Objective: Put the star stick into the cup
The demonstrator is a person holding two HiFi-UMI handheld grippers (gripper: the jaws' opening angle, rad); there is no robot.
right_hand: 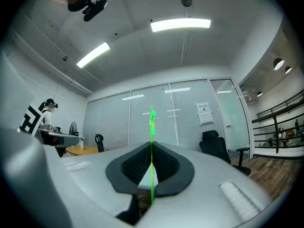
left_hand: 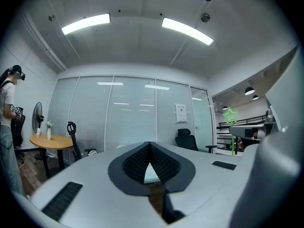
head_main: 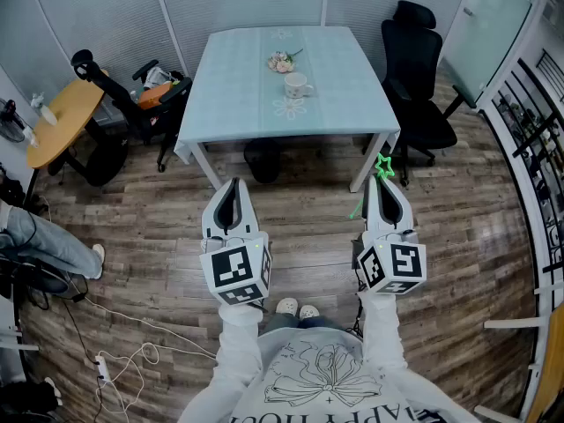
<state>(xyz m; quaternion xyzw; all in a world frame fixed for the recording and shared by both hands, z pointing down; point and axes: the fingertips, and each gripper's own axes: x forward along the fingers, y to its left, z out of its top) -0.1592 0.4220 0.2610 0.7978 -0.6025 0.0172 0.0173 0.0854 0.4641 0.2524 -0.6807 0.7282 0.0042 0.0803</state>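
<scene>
A white cup (head_main: 297,85) stands near the middle of the pale blue table (head_main: 229,95), well ahead of both grippers. My right gripper (head_main: 385,186) (right_hand: 151,148) is shut on the thin green star stick (head_main: 383,167) (right_hand: 152,122), which stands upright between its pads with the star on top. My left gripper (head_main: 233,186) (left_hand: 150,146) is shut with nothing in it. Both are held over the wooden floor, short of the table's near edge. The star stick (left_hand: 230,115) also shows at the right of the left gripper view.
A small bunch of flowers (head_main: 281,61) lies just behind the cup. A black office chair (head_main: 414,69) stands at the table's right, and a round wooden table (head_main: 62,117) with another chair is at the left. A person's leg (head_main: 48,245) and cables (head_main: 123,342) are on the floor at left.
</scene>
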